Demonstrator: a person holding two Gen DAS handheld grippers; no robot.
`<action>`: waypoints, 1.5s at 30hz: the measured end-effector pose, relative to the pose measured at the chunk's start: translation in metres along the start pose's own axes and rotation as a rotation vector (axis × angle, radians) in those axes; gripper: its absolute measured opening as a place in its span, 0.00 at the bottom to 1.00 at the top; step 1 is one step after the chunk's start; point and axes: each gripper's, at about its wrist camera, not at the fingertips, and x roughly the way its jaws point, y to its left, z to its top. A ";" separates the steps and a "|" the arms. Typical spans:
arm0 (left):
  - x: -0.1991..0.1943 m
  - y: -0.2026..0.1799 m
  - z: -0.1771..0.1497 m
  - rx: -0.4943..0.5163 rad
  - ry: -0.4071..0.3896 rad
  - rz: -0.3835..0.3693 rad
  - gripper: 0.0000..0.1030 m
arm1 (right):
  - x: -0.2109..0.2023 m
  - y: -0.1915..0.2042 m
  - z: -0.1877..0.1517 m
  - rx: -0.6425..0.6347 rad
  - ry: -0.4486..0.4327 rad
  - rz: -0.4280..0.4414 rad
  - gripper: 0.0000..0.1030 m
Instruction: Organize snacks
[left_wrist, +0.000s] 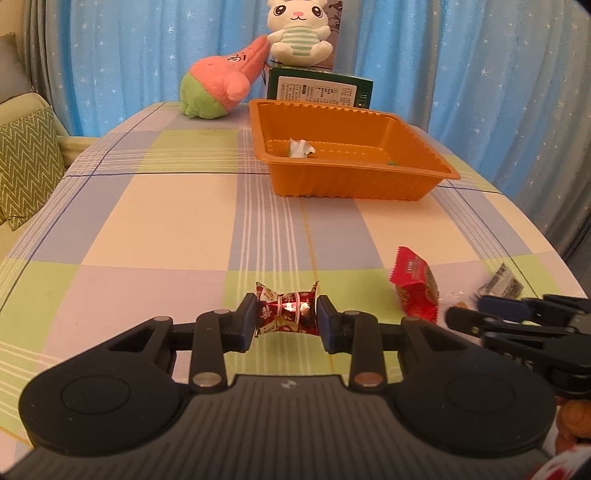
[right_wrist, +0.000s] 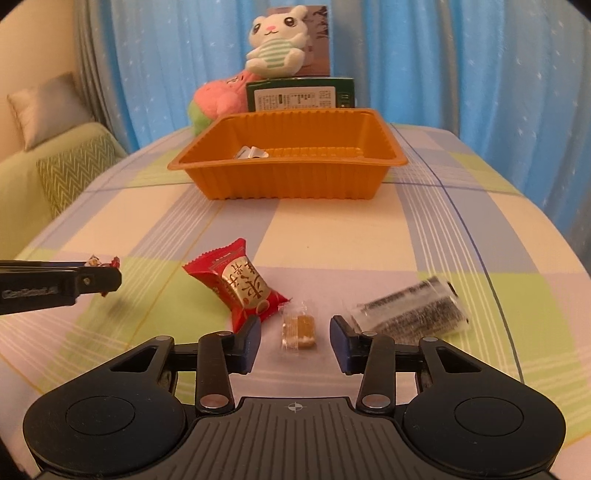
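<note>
Blue starry curtains (left_wrist: 461, 74), green sofa (left_wrist: 22, 155)

White rabbit plush (left_wrist: 299, 31) sits atop green box (left_wrist: 319, 90) at far end of checked-cloth table (left_wrist: 166, 221); pink-and-green plush (left_wrist: 218, 86) leans beside box. Blue starred curtain (left_wrist: 461, 74) behind; chevron cushion (left_wrist: 27, 162) on sofa, left.

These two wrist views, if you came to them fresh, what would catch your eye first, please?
The orange tray stands mid-table on the checked tablecloth, a crumpled silver wrapper inside. Nearer, the left gripper pinches a shiny red candy, while the right gripper is open around a small clear-wrapped tan candy. A white bunny plush sits on a green box behind.
</note>
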 end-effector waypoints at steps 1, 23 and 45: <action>-0.001 -0.002 0.000 0.004 0.001 -0.004 0.30 | 0.003 0.000 0.001 -0.006 0.007 -0.001 0.38; -0.030 -0.031 0.005 0.047 -0.022 -0.057 0.30 | -0.032 -0.003 0.006 0.004 -0.030 -0.026 0.21; -0.057 -0.044 0.038 0.063 -0.083 -0.076 0.30 | -0.067 -0.010 0.032 0.009 -0.111 -0.010 0.21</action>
